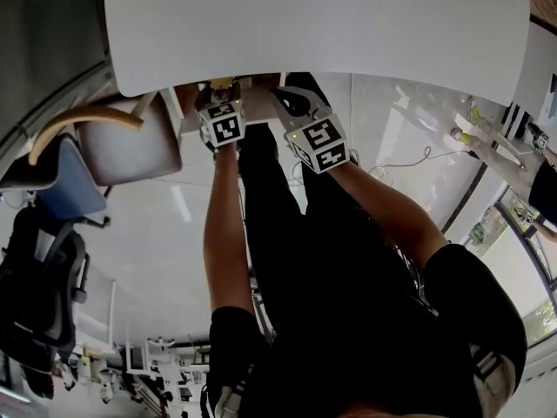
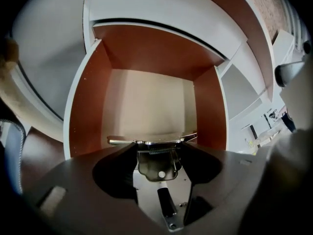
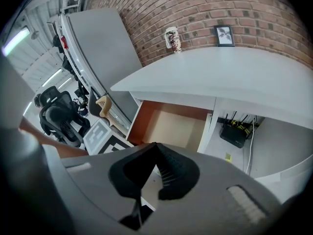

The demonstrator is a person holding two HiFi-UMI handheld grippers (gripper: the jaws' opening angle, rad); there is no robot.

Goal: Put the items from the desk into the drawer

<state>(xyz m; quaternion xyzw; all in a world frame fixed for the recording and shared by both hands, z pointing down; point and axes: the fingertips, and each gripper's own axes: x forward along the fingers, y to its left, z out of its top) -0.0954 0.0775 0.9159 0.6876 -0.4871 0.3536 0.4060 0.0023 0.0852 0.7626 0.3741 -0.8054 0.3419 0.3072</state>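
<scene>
Between the jaws of the left gripper [image 2: 157, 143] sits a metal clip [image 2: 156, 164] of bare steel, bright and glossy, with a coiled spring at its top edge. The jaws themselves are dark matt plastic. Beyond them the drawer [image 2: 156, 53] has smooth red-brown wood-look walls and a pale matt bottom. The right gripper [image 3: 154, 146] is the same matt plastic, its pads ribbed. Past its jaws the desk top [image 3: 230, 72] is smooth matt white, and the brick wall [image 3: 205, 9] is rough.

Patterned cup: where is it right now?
Right gripper view: the patterned cup stands at the back edge of the white desk, against the brick wall, left of the small picture frame.
</scene>
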